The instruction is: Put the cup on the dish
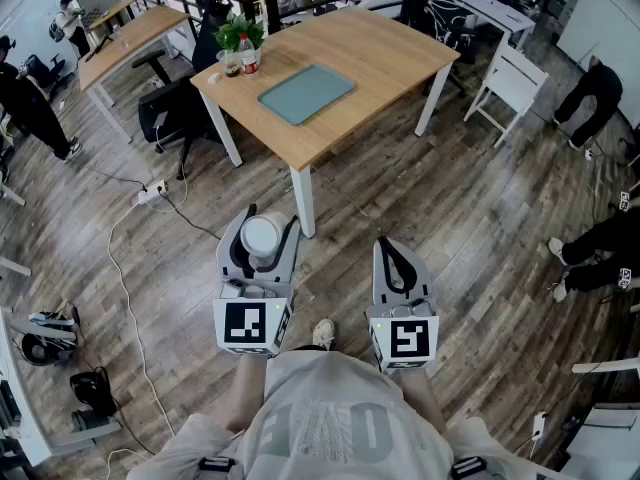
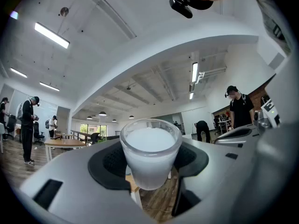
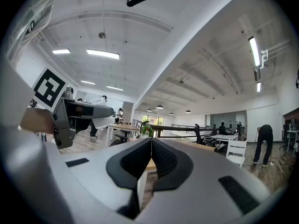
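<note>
Head view shows left gripper (image 1: 270, 219) clamping the cup (image 1: 261, 238), base hidden; right gripper (image 1: 387, 249) closed, empty.

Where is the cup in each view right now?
Head view: cup lower centre-left, between the left gripper's fingers.
Left gripper view: cup dead centre, held between the fingers.
Right gripper view: not in it.
Shared landmark: the wooden table ahead, in all three views.

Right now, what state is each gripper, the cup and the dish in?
left gripper: shut on the cup
cup: upright between the left gripper's jaws, not yet on the dish
right gripper: shut, empty
dish: empty, flat on the table
</note>
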`<act>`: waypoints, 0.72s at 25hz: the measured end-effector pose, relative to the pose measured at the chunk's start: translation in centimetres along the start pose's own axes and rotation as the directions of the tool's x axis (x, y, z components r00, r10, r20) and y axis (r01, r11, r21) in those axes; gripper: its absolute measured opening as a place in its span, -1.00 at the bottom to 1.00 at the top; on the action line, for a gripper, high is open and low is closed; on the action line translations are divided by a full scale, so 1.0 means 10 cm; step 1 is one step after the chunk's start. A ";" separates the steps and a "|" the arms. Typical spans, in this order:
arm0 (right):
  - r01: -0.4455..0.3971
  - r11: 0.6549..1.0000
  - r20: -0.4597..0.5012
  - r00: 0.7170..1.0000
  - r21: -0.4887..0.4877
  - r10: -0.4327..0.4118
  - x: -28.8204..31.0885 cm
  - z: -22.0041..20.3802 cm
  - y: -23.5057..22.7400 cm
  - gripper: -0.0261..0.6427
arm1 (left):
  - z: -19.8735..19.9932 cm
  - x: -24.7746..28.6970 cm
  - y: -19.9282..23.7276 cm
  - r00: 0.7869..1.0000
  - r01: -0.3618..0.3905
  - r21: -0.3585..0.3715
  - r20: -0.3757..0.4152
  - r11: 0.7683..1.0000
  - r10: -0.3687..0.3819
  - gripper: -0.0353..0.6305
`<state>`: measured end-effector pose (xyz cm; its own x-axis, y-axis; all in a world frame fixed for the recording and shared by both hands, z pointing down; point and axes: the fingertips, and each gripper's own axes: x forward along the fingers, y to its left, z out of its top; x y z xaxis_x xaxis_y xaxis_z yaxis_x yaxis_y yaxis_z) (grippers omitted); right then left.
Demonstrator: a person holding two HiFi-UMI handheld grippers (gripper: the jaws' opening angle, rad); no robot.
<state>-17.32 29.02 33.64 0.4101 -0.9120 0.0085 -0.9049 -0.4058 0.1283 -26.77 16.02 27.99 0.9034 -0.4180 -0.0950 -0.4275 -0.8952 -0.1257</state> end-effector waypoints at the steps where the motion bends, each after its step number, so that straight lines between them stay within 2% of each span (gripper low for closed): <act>1: 0.000 1.000 0.000 1.000 -0.001 0.000 0.03 0.00 0.00 -0.86 | -0.01 0.01 0.02 1.000 -0.002 -0.002 -0.002 1.000 0.002 -0.11; 11: 0.029 0.999 -0.026 0.999 0.023 -0.028 0.29 -0.08 -0.08 -0.86 | -0.20 0.23 0.33 1.000 -0.015 -0.016 -0.011 1.000 0.015 -0.11; 18: 0.086 0.996 -0.022 0.996 0.019 -0.086 0.43 -0.04 -0.23 -0.86 | -0.28 0.46 0.61 1.000 -0.030 -0.057 0.006 0.998 0.030 -0.11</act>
<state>-13.49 26.05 33.75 0.4884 -0.8724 0.0194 -0.8683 -0.4837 0.1101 -25.17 8.26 29.53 0.8899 -0.4439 -0.1050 -0.4516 -0.8897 -0.0665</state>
